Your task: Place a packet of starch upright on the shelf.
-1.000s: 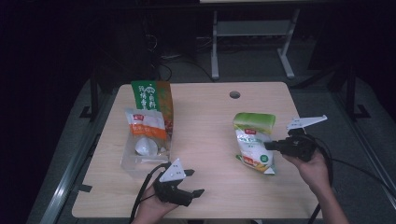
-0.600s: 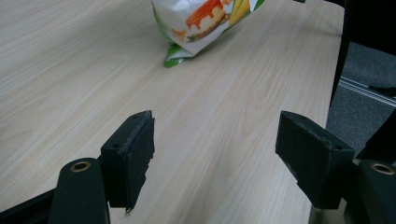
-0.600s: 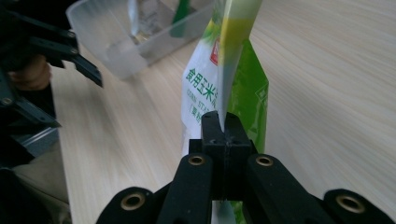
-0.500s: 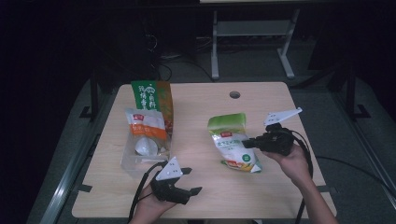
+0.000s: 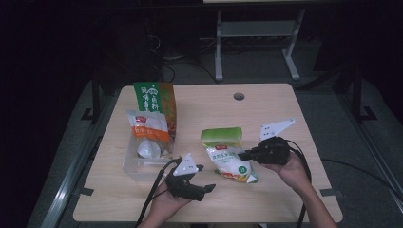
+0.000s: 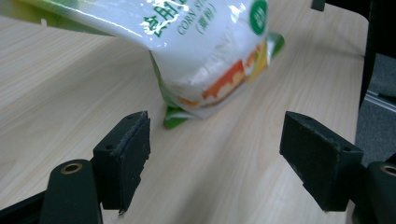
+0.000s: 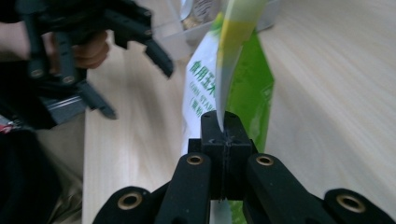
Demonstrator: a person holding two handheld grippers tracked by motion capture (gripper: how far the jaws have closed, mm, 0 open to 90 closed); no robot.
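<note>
Because the right gripper (image 5: pixel 247 154) pinches only the corn starch bag's (image 5: pixel 229 156) thin side edge, it may slip onto the counter (image 5: pixel 285 99); left gripper's (image 5: pixel 202 178) fingers gape, empty.

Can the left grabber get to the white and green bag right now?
Probably yes. The left gripper is open, and the corn starch bag hangs just ahead of its jaws over bare table, pinched at its edge by the right gripper.

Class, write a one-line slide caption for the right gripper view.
Right claw shut on the green-and-white plastic corn starch bag above the pale wooden table.
</note>
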